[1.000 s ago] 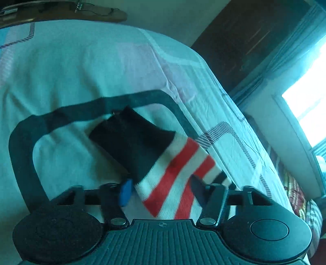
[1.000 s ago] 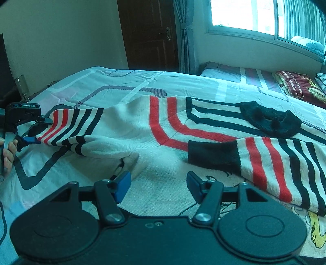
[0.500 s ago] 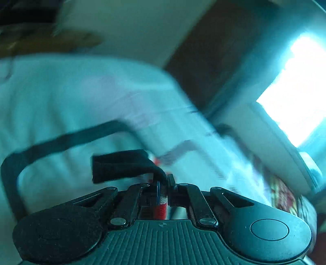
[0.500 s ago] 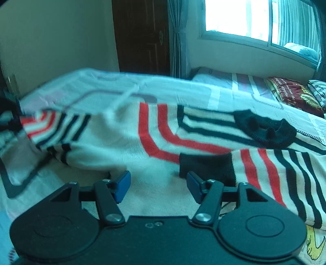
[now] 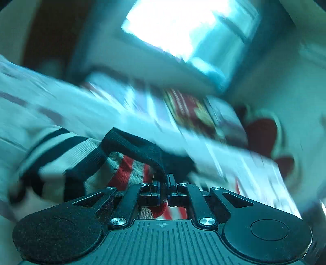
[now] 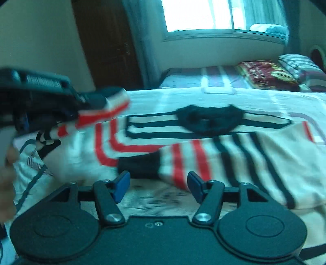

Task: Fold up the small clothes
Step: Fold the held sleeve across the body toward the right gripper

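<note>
A small white sweater [image 6: 203, 146] with red and black stripes and a black collar lies spread on the bed. My left gripper [image 5: 163, 190] is shut on the black-cuffed end of its left sleeve [image 5: 130, 150] and holds it lifted; in the right wrist view the left gripper [image 6: 75, 110] carries the sleeve [image 6: 101, 114] above the sweater's left side. My right gripper [image 6: 158, 184] is open and empty, low over the sweater's lower part, just in front of the other sleeve's black cuff [image 6: 138, 167], which lies folded across the body.
The bed [image 6: 224, 95] has a pale patterned sheet. Pillows [image 6: 271, 73] lie at its far end under a bright window [image 6: 199, 14]. A dark wooden door [image 6: 106, 44] stands at the back left. The left wrist view is heavily blurred.
My left gripper shut on the left sleeve's cuff end, lifted it and swung it right over the sweater. My right gripper stayed open and shifted slightly.
</note>
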